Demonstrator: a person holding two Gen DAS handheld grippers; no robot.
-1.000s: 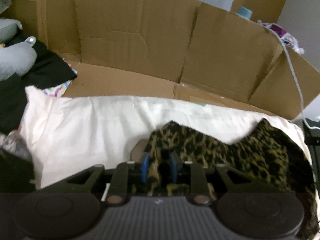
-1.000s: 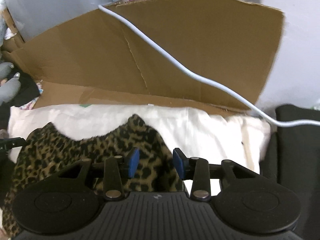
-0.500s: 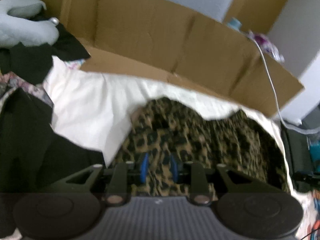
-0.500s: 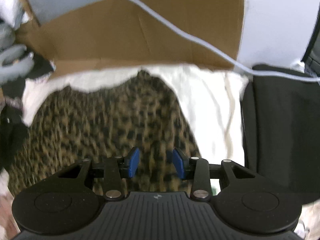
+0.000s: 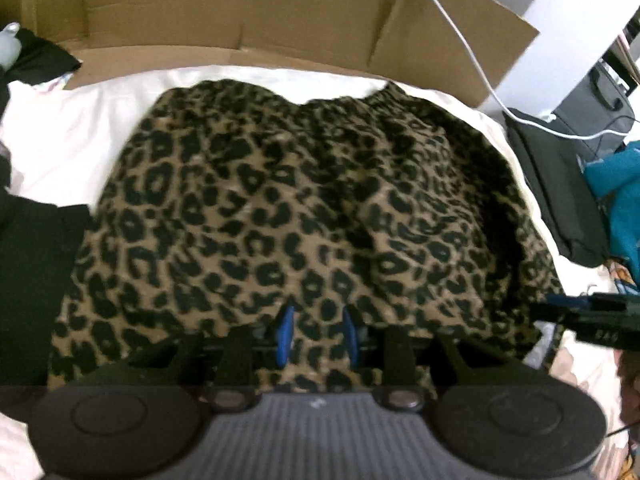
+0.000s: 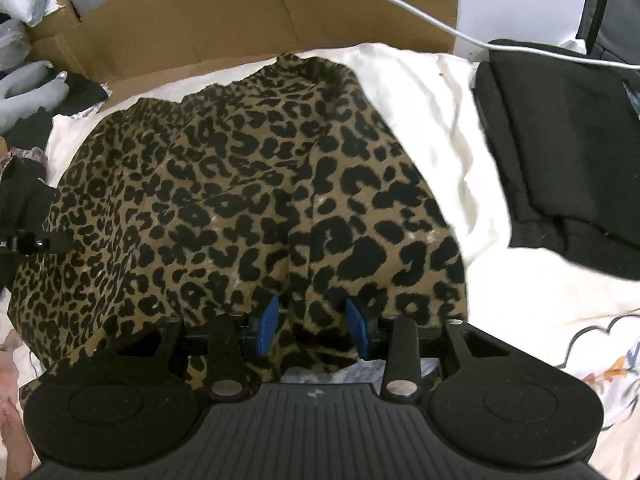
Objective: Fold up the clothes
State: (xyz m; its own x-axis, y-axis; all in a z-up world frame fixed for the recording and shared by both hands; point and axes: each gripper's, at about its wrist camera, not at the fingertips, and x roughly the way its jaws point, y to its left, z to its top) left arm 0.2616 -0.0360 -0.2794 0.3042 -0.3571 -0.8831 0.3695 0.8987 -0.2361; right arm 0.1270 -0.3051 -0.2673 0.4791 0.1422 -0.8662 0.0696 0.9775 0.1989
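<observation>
Now the leopard-print fabric garment (image 5: 304, 200) lies drawn out over the white bedsheet (image 5: 60, 140), L gripper (image 5: 316, 338) & R gripper (image 6: 312, 330) both clenched on its near hem, vs. bunched 1 s earlier; spread done, ready for folding.

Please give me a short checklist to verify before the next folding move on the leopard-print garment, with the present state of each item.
1. Left gripper holds the leopard-print garment: ok, fabric between the blue pads.
2. Right gripper holds it: ok, a fold bunched between the pads.
3. Garment lies on the white bedding: ok.
4. Garment flat: not ok, wrinkled.
5. White cable apart from the garment: ok.
6. Near hem even: cannot tell, hidden.
</observation>
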